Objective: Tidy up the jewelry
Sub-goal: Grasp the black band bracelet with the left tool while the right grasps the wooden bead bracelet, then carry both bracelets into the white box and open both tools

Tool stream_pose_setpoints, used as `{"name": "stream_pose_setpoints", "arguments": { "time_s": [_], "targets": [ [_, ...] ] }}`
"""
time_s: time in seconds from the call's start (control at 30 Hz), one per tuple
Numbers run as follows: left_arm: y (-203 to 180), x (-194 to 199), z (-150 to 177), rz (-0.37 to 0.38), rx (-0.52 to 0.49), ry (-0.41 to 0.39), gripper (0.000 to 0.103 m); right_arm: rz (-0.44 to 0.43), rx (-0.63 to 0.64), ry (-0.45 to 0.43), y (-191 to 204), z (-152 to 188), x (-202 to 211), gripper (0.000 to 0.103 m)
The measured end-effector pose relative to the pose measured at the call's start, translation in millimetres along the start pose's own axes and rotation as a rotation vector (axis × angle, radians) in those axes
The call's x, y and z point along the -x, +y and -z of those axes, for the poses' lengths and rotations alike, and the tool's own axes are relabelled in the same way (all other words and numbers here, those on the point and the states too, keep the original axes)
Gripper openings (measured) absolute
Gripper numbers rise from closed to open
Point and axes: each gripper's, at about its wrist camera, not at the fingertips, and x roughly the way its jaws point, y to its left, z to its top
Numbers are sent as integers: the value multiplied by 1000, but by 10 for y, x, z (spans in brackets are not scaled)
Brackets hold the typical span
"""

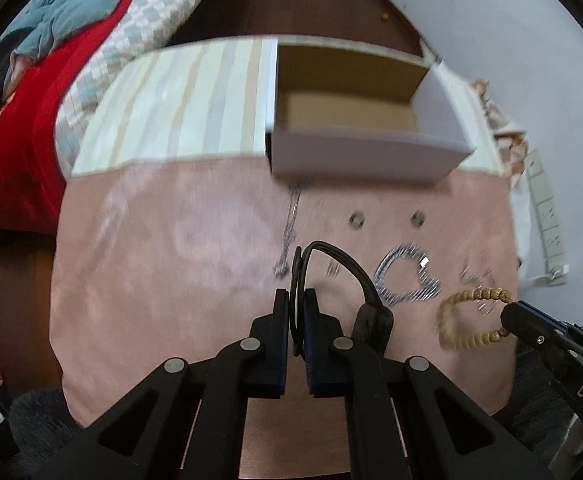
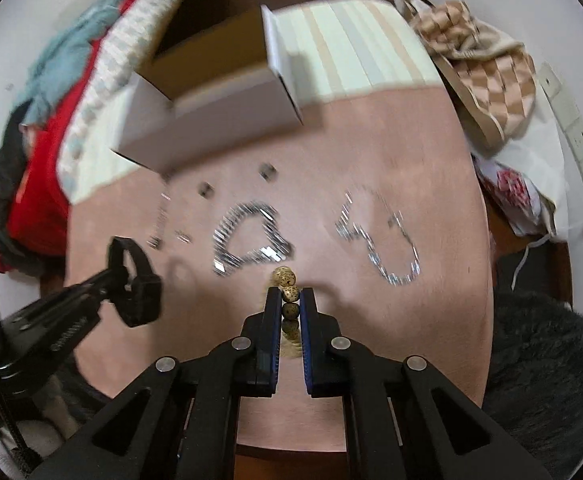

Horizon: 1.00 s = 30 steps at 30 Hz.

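My left gripper (image 1: 296,300) is shut on a black band with a square body (image 1: 333,258), held above the pink cloth; it also shows in the right wrist view (image 2: 137,280). My right gripper (image 2: 290,298) is shut on a tan wooden bead bracelet (image 2: 287,280), also seen in the left wrist view (image 1: 469,318). On the cloth lie a silver bracelet loop (image 2: 251,240), a silver chain (image 2: 387,244), a thin chain (image 1: 289,236) and two small rings (image 1: 356,221). An open white cardboard box (image 1: 363,152) stands behind them.
The pink cloth (image 1: 163,272) covers a small table with a striped cloth (image 1: 179,108) at the back. A bed with red and blue bedding (image 1: 23,120) is left. A checked bag (image 2: 487,76) and a white power strip (image 2: 579,148) sit right.
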Motion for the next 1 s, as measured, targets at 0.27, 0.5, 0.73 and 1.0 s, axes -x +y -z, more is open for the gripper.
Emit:
{"name": "stream_pose_setpoints", "arguments": {
  "time_s": [0.27,0.5,0.73,1.0],
  "targets": [
    [-163,225,-733,39,-28,-94,4,-72,92,-129,326,-634,565,9],
    [-125,-34,-1325,26,-35,-83,4,-60,160,-185,467,-1403,437,9],
    [-86,-436,-1726,36,-23,-23,5,-52,183,-157,476,-1969,7,9],
    [-87,-680,-1856,29,17,56,17,-80,159,-127,460,-2189,-198,9]
  ]
}}
